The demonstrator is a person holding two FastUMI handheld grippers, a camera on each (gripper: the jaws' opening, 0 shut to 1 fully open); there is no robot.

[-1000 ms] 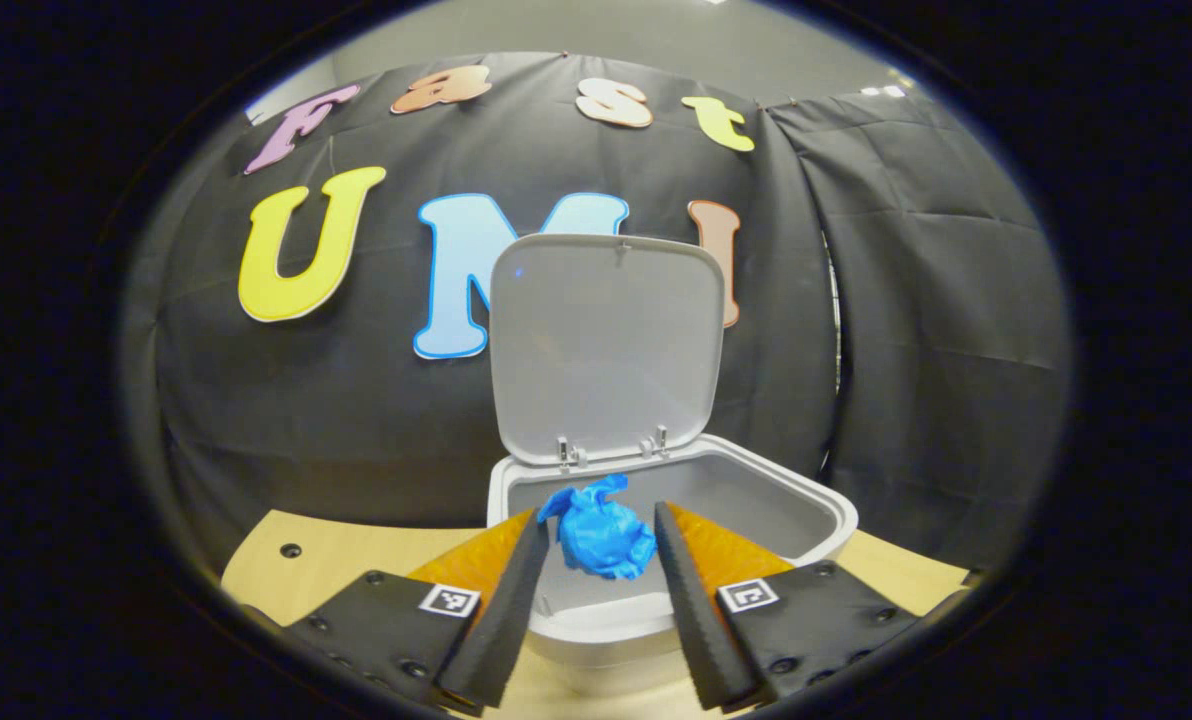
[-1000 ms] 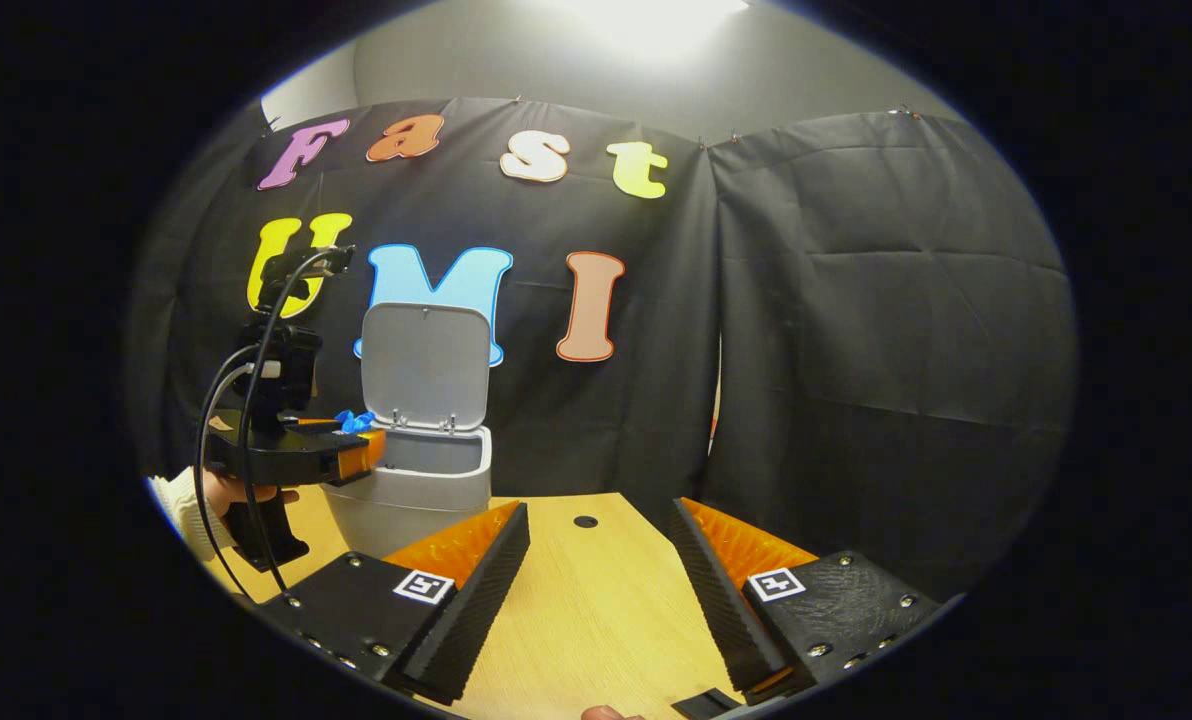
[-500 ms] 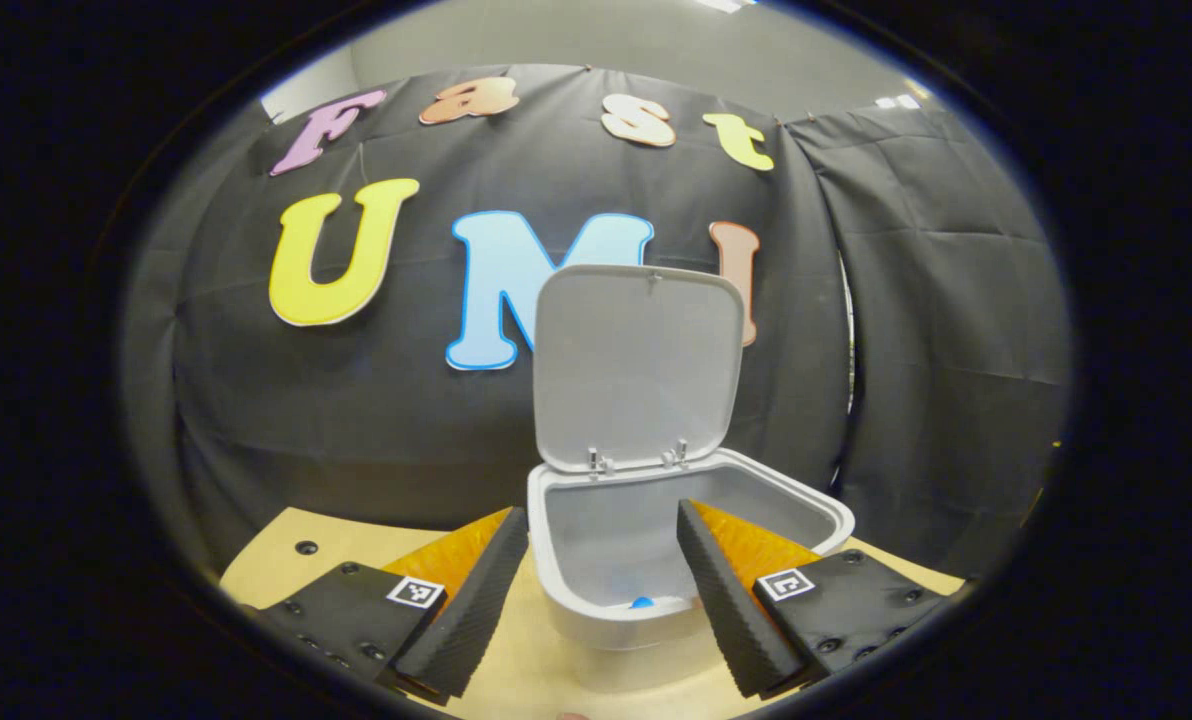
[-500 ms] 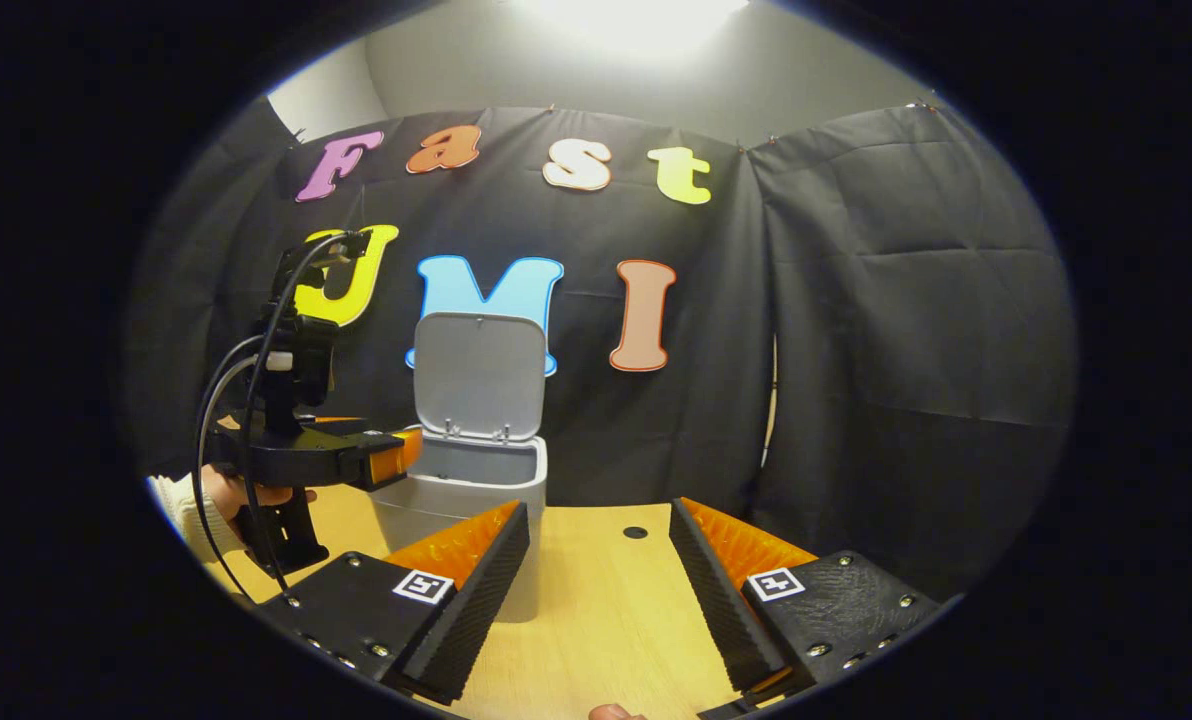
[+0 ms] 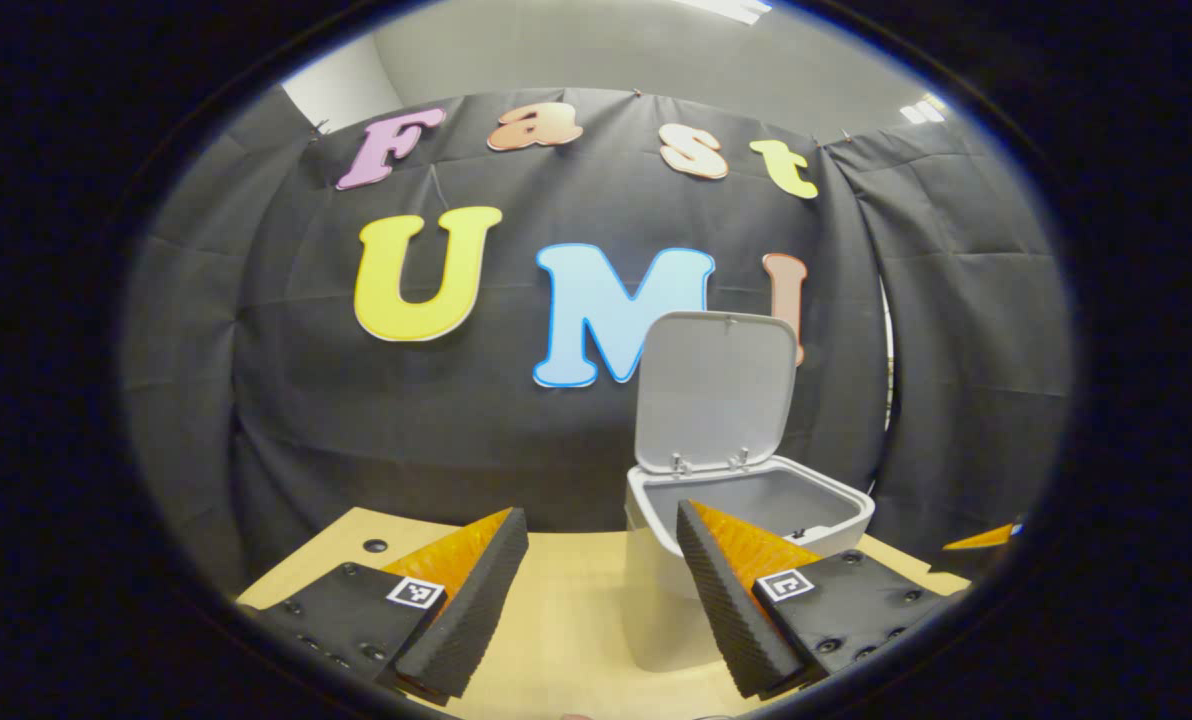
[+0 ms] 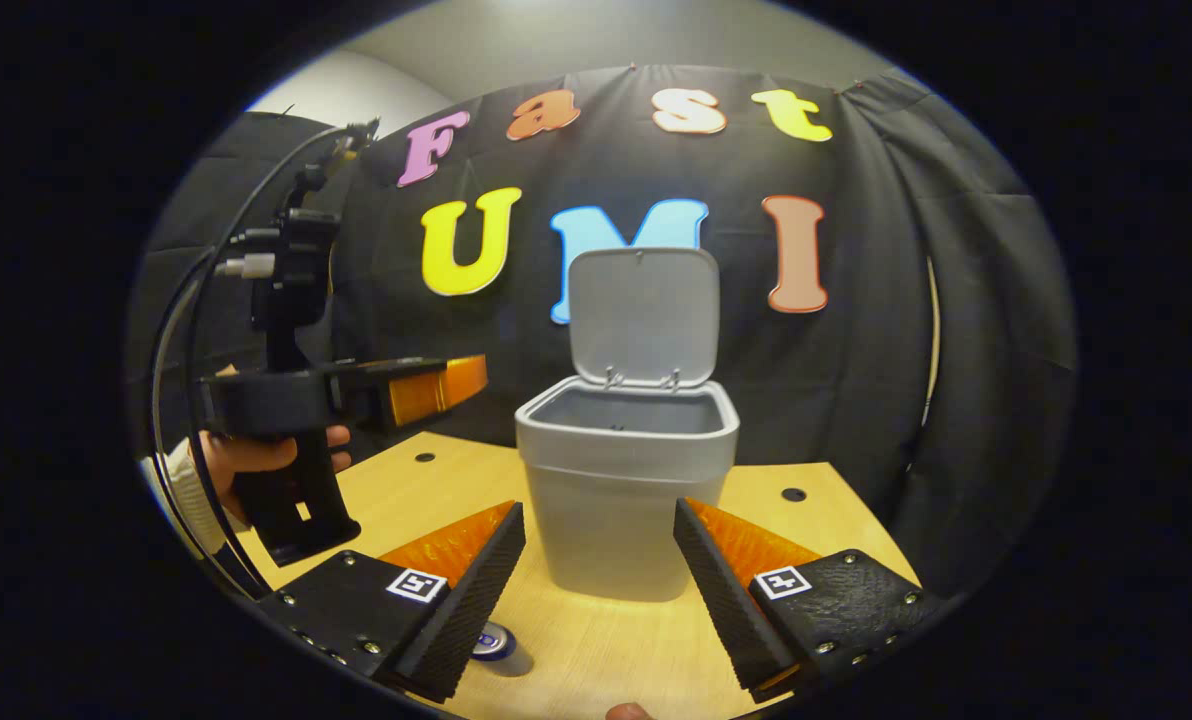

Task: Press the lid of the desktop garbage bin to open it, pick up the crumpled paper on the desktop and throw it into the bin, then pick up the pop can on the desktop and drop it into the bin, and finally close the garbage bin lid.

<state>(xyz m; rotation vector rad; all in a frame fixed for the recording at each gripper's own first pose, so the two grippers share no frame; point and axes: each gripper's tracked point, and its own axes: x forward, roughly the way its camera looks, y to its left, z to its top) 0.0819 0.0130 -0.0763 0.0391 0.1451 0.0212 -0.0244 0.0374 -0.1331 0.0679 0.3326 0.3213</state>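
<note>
The small grey plastic desktop bin [image 6: 624,500] stands upright on the light wooden tabletop, its flat rounded-corner lid [image 6: 643,315] swung up on rear hinges and standing nearly vertical, the mouth wide open. A pop can [image 6: 496,642] with a silver top stands near the bin's front left.

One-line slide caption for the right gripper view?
Open right tool faces the open-lidded garbage bin, pop can below; left tool held beside.
</note>
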